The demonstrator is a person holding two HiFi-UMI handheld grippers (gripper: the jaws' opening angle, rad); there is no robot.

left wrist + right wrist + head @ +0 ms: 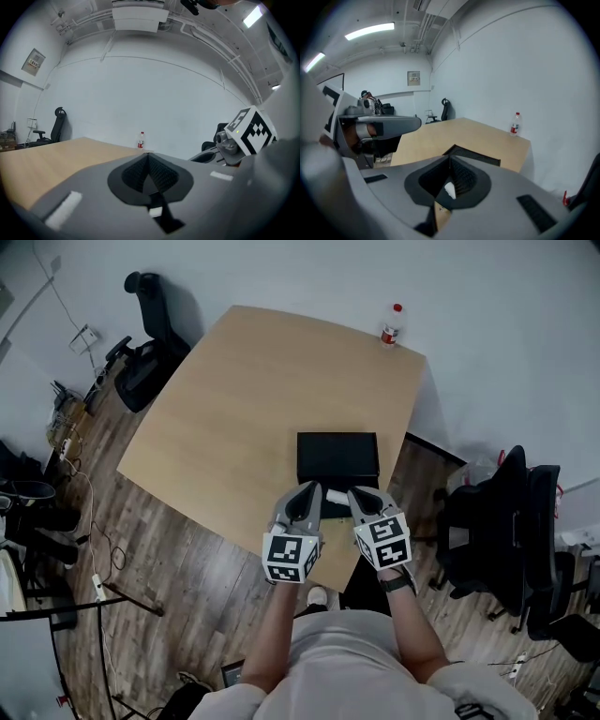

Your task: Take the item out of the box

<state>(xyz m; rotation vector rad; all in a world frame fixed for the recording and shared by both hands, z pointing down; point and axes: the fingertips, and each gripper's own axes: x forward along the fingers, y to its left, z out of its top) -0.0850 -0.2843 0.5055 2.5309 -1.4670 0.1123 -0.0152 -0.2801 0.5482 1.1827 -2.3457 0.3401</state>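
A closed black box [337, 458] lies flat near the front edge of the tan table [244, 399]; its far edge shows in the right gripper view [474, 156]. My left gripper [308, 491] and right gripper [360, 495] hover side by side just above the box's near edge. Both have their jaws together. A small white thing [337, 497] shows between the two grippers; what it is, and whether either touches it, I cannot tell. In the left gripper view the jaws [148, 161] meet in a line. The right gripper's [450, 165] do the same, with a white speck behind them.
A plastic bottle with a red label [391, 325] stands at the table's far corner, also in the left gripper view [141, 139]. A black office chair [145, 352] stands to the left, more black chairs [506, 521] to the right. Cables lie on the wood floor [84, 521].
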